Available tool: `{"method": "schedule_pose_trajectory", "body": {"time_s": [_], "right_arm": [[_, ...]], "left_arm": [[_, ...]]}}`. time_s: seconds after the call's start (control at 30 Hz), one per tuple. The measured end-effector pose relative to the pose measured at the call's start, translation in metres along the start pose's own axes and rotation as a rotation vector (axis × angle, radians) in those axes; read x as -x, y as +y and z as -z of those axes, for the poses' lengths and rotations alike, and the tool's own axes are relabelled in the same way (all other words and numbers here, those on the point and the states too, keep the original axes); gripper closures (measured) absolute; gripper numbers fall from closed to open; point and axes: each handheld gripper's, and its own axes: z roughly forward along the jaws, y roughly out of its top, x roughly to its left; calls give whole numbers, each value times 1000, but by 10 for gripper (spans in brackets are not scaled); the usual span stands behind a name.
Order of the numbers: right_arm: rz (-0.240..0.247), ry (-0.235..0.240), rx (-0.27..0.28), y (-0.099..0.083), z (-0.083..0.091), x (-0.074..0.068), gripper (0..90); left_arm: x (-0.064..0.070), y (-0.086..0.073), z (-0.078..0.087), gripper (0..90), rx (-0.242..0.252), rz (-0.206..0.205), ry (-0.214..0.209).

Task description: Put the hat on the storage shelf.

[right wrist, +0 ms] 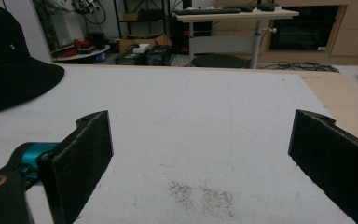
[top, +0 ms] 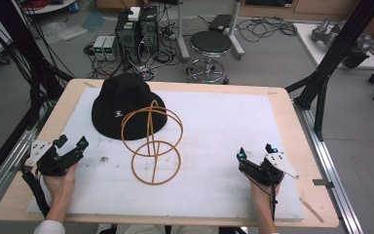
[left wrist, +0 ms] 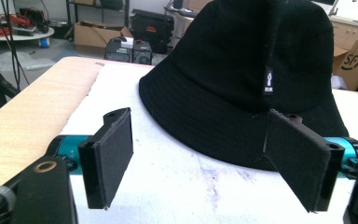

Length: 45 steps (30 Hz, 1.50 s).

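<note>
High view, hat: the black hat [top: 126, 105] lies toward the bench's [top: 39, 131] far-left corner, its near brim just behind the orange wire stand [top: 152, 141], which is mid-bench.
High view, claws: left claw [top: 73, 146] near the left edge, right claw [top: 255, 153] near the right edge, both empty with jaws apart.
Left gripper view: hat [left wrist: 242, 79] close ahead, brim near the right jaw; a grab at soft brim may pinch only a fold and slip.
Right gripper view: jaws wide over bare white mat [right wrist: 191, 121]; hat [right wrist: 9, 60] far left.
Risk: dragging the hat could snag and topple the light stand.
</note>
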Motion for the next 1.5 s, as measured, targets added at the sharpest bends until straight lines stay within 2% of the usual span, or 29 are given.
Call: {"method": "schedule_pose_trajectory", "body": {"time_s": [0.13,0.5,0.77,0.83,0.87,1.03,1.1,1.23,1.3,1.33,1.37,1.43,1.5], "right_arm": [[-27,-1,-2,0,1,0,56],[-27,3,-10,1,-4,0,56],[-23,8,-12,0,-4,-1,56],[-32,12,-15,0,-4,-1,56],[-30,13,-15,0,-4,-1,56],[-15,28,-10,0,-5,-1,55],[-25,47,-8,0,-5,-1,55],[-37,72,-10,0,-5,-1,55],[-35,77,-13,0,-5,-1,55],[-37,84,-16,0,-6,-2,55],[-37,84,-16,0,-6,-2,55],[-33,92,-13,0,-6,-2,55],[-35,94,-14,0,-7,-2,55]], "left_arm": [[1,-1,2,238,-3,-3,-9],[-3,3,7,236,1,8,-18],[1,11,8,209,-18,1,-70],[3,15,7,200,-42,-7,-86],[5,18,5,201,-77,-24,-104],[9,27,0,200,-122,-52,-122],[10,33,-3,200,-143,-55,-146],[12,38,-7,204,-163,-58,-139],[13,39,-12,208,-191,-35,-132],[15,40,-18,207,-219,-35,-143],[15,40,-18,207,-219,-35,-143],[19,45,-25,207,-239,-60,-144],[21,46,-28,207,-240,-59,-144]]}}
